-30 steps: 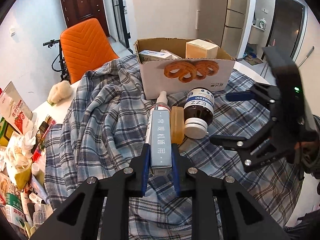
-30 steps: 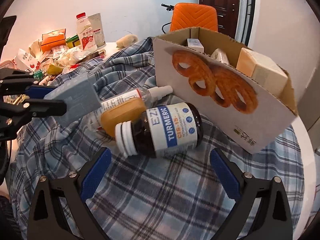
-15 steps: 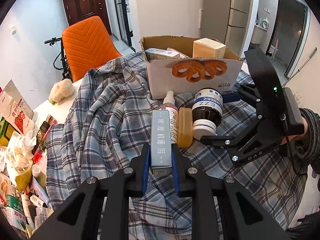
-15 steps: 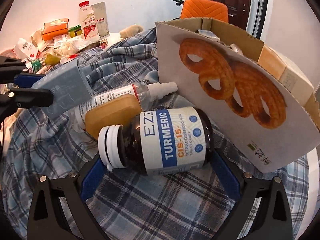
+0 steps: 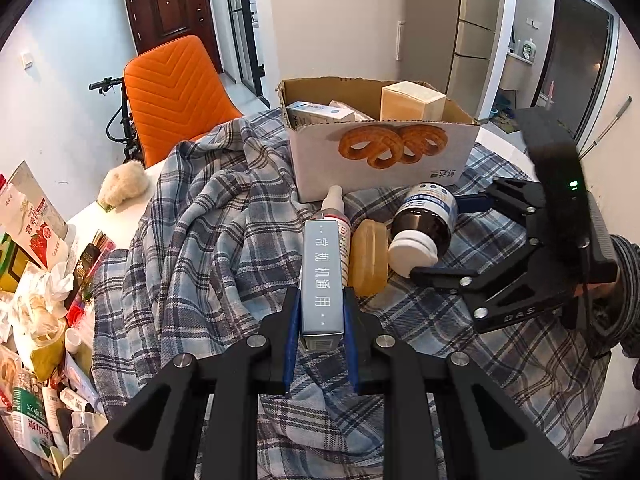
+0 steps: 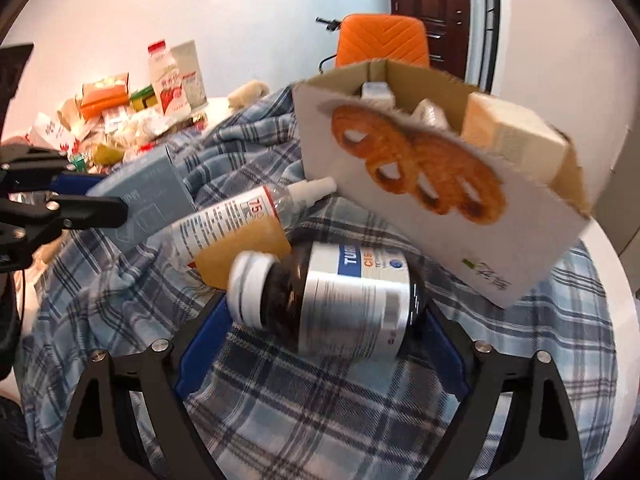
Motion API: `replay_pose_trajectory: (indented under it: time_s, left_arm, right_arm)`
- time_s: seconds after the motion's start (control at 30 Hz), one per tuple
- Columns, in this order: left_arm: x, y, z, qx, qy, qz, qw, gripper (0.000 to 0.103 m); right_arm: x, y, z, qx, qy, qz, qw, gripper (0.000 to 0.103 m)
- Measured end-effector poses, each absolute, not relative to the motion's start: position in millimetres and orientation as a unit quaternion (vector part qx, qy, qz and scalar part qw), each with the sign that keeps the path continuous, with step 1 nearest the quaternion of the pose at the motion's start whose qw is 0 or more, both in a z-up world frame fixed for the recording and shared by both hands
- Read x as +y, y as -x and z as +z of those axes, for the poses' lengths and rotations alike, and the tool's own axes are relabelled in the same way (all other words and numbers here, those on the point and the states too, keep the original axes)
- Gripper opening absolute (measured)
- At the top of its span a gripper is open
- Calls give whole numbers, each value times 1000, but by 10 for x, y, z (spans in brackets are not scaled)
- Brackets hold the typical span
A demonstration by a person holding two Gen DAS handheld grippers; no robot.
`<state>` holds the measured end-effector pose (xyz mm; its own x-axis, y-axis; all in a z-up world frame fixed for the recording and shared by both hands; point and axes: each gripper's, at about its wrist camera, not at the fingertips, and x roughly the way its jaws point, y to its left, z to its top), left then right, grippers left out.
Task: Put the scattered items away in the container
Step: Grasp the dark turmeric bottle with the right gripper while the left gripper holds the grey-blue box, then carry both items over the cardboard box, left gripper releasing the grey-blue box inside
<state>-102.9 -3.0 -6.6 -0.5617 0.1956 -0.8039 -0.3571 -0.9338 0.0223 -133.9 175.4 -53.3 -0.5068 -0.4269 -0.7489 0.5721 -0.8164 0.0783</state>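
A: What do we see from the left tool (image 5: 320, 316) now?

B: It grips a long grey box (image 5: 322, 276) printed with white Chinese characters, clamped between its blue pads just as in the earlier frames. The box points toward the cardboard container (image 5: 380, 160), which stands on a blue plaid cloth (image 5: 208, 216) draped over the white surface (image 5: 120, 212).

A: And the right tool (image 6: 320, 320)?

B: Half a second ago its blue pads sat wide on either side of the dark turmeric bottle (image 6: 340, 300). Now we see them drawn in against the bottle's sides, so we read it as clenched on the bottle. The bottle has also turned: its white cap points up and to the left, and the label's back panel faces us where the brand name faced us before. Its image is blurred, and we cannot tell whether it has left the cloth.

A: What lies around it?

B: A clear spray bottle (image 6: 248, 216) with a white nozzle and an amber soap bar (image 6: 240, 256) lie side by side on the cloth, between the grey box and the turmeric bottle, in the same places as before. Just behind them stands the container, with pastry rings printed on its front. Inside it we see a cream carton (image 6: 512, 140) and smaller white packs.

A: Anything further off?

B: An orange chair (image 5: 172, 96) behind the surface, and a heap of packets and bottles (image 6: 120, 120) at the far edge.
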Motion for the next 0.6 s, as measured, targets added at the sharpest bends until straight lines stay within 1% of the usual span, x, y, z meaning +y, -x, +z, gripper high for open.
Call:
replay_pose_trajectory:
  time_s: [0.6]
  left_arm:
    - [204,1005,113,99,423,884,173,21]
  right_arm:
    - [2087,1155,-149,62,-375,-892,246,88]
